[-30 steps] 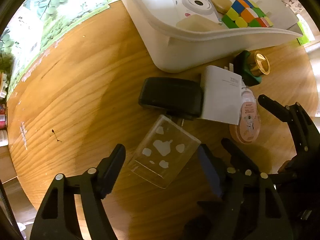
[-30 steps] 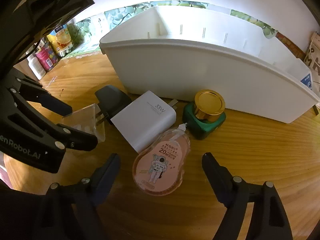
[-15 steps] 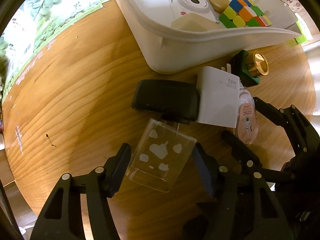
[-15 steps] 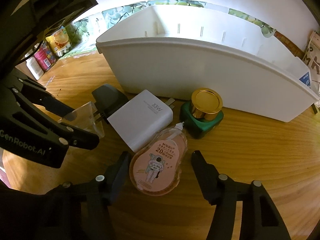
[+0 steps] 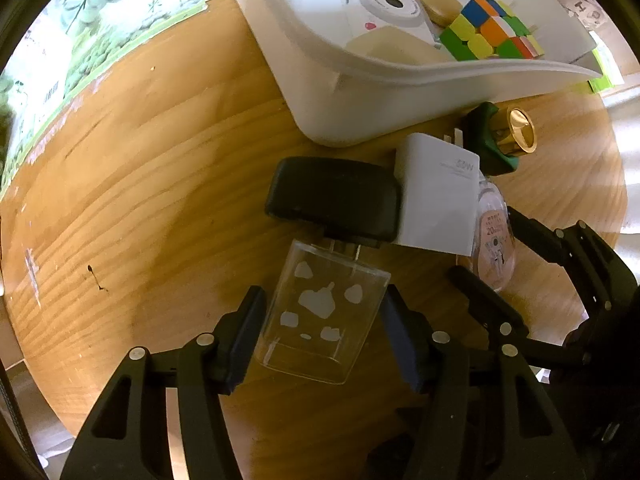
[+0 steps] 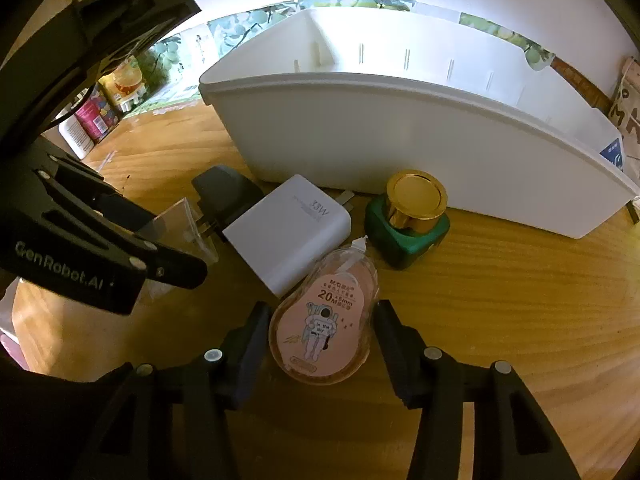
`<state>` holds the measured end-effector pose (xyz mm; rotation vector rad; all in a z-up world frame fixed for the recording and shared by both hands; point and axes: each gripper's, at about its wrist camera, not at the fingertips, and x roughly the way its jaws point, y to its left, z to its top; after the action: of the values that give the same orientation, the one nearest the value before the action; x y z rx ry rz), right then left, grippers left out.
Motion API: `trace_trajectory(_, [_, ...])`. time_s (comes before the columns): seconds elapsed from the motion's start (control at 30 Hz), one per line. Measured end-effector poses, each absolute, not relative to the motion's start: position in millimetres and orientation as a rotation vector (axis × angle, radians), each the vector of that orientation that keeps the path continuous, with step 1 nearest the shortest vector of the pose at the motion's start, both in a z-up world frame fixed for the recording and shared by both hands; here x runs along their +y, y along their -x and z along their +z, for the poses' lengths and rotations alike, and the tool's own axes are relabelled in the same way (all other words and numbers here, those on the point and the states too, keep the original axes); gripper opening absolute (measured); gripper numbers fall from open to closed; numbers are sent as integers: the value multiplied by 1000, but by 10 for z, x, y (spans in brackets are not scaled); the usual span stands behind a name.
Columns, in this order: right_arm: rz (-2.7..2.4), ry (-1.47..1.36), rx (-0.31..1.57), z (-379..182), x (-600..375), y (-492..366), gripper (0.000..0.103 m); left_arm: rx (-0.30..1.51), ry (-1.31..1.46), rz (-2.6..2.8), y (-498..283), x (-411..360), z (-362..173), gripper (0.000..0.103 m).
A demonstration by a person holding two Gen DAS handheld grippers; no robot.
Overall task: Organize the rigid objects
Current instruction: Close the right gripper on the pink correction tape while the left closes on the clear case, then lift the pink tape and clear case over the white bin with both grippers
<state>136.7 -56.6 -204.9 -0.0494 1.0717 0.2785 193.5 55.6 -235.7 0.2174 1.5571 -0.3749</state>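
Observation:
A clear glass block (image 5: 320, 312) with white shapes inside lies on the wooden table (image 5: 160, 184), between the fingers of my left gripper (image 5: 322, 332); the jaws stand close at its sides, contact unclear. My right gripper (image 6: 318, 344) straddles a pink correction-tape dispenser (image 6: 320, 332) with small gaps either side; it also shows in the left wrist view (image 5: 494, 248). A white charger (image 6: 288, 232), a black plug adapter (image 5: 336, 200) and a green bottle with gold cap (image 6: 412, 220) lie close behind.
A white bin (image 6: 400, 132) stands behind the objects; it holds a white camera (image 5: 384, 4), a colour cube (image 5: 492, 28) and a beige puck (image 5: 436, 2). Cans and bottles (image 6: 100, 108) stand far left. Green patterned packaging (image 5: 100, 20) lines the table's far edge.
Both grippers moved forward and narrowed: the left now flanks the glass block closely, the right now flanks the tape dispenser closely. The objects have not moved.

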Motion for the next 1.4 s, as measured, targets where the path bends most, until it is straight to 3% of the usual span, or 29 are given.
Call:
trace_trajectory(0.73, [284, 83, 1050, -1789, -543, -1117, 53, 1542, -131, -305, -1849, 1080, -2206, 61])
trace_trajectory(1.4, [291, 175, 976, -1234, -631, -938, 53, 1469, -69, -248, -1515, 988, -1754, 61])
